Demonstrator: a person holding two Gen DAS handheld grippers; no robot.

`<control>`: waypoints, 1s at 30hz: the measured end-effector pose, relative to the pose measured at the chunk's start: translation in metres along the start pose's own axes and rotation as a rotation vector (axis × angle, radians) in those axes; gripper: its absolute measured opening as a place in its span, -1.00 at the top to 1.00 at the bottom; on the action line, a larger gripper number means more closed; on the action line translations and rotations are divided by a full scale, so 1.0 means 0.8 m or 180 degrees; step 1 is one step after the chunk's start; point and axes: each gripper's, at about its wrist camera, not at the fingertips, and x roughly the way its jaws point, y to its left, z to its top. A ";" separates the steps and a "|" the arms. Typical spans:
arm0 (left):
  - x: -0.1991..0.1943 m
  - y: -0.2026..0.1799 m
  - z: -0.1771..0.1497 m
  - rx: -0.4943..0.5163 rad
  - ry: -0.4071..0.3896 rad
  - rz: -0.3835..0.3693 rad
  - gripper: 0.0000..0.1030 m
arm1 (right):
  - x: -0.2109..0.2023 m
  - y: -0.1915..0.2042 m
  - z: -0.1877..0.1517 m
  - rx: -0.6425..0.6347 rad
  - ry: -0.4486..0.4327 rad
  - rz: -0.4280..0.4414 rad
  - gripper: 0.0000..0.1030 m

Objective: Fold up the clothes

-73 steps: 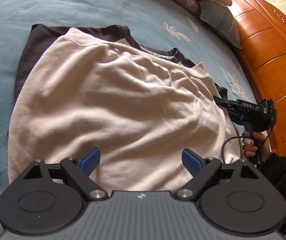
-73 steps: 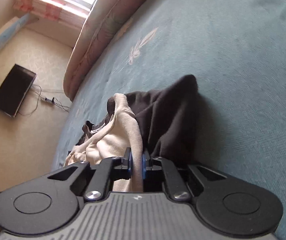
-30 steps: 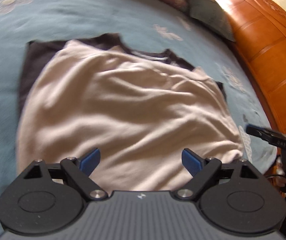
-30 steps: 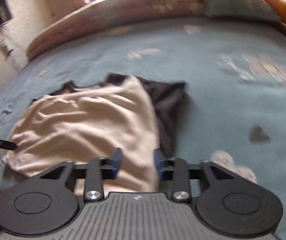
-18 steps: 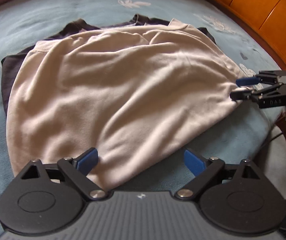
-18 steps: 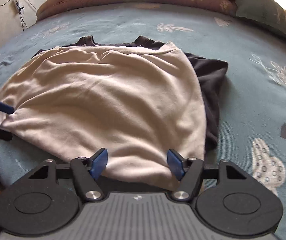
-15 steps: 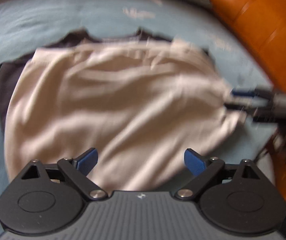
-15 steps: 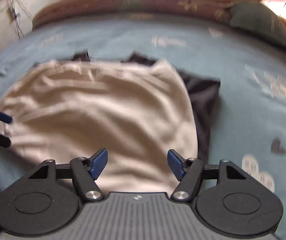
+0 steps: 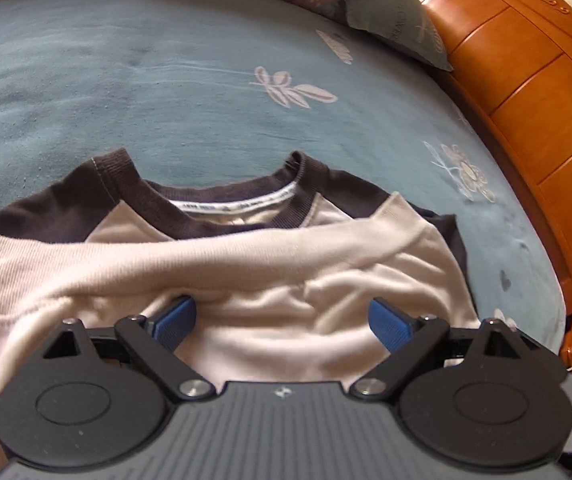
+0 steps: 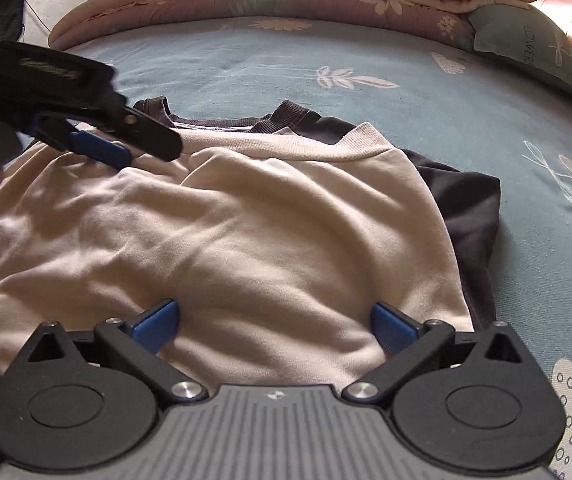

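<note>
A: Starting at nine o'clock in the right wrist view, what do we see?

B: Our left gripper (image 10: 125, 150), reaching in from ten o'clock over the folded beige and dark brown T-shirt (image 10: 245, 232). Its blue pads (image 10: 99, 148) sit apart, just above the cloth near the ribbed collar (image 10: 286, 114), clamping nothing.

A: And in its own view?

B: The same: jaws spread wide, with a raised ridge of beige fabric crossing at nine to three o'clock and the collar at twelve.

A: The shirt itself?

B: It lies at the centre of the teal floral bedspread (image 10: 406, 112), a dark sleeve (image 10: 466, 216) poking out at three o'clock.

A: Our right gripper (image 10: 273, 322)?

B: At six o'clock, its jaws are opening, the pads wide apart over the shirt's near edge, pinching no cloth.

A: Farther right?

B: A teal pillow (image 10: 534, 44) at one o'clock, and beside it the wooden headboard (image 9: 526, 100).
</note>
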 end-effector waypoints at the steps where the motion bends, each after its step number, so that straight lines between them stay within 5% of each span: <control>1: 0.003 0.001 0.005 0.0007 -0.0027 0.0018 -0.81 | 0.000 -0.001 0.000 0.0020 -0.0005 0.0007 -1.00; 7: 0.002 -0.012 0.027 -0.0037 -0.0041 0.0129 -0.80 | -0.001 -0.001 -0.001 0.0071 -0.0033 -0.0009 -1.00; 16: 0.002 -0.095 0.024 0.0224 0.0296 -0.0651 -0.82 | -0.001 0.002 -0.007 0.0057 -0.0101 -0.0040 -1.00; 23: 0.085 -0.102 0.036 0.0228 0.0566 -0.0461 -0.81 | 0.001 0.000 -0.008 0.0045 -0.0140 -0.0011 -1.00; 27: 0.079 -0.113 0.054 0.0282 0.0335 -0.0310 -0.81 | 0.001 0.001 -0.009 0.0028 -0.0156 -0.0013 -1.00; 30: 0.058 -0.125 0.059 0.0273 0.0315 -0.0515 -0.82 | 0.002 0.001 -0.010 0.0023 -0.0167 -0.0012 -1.00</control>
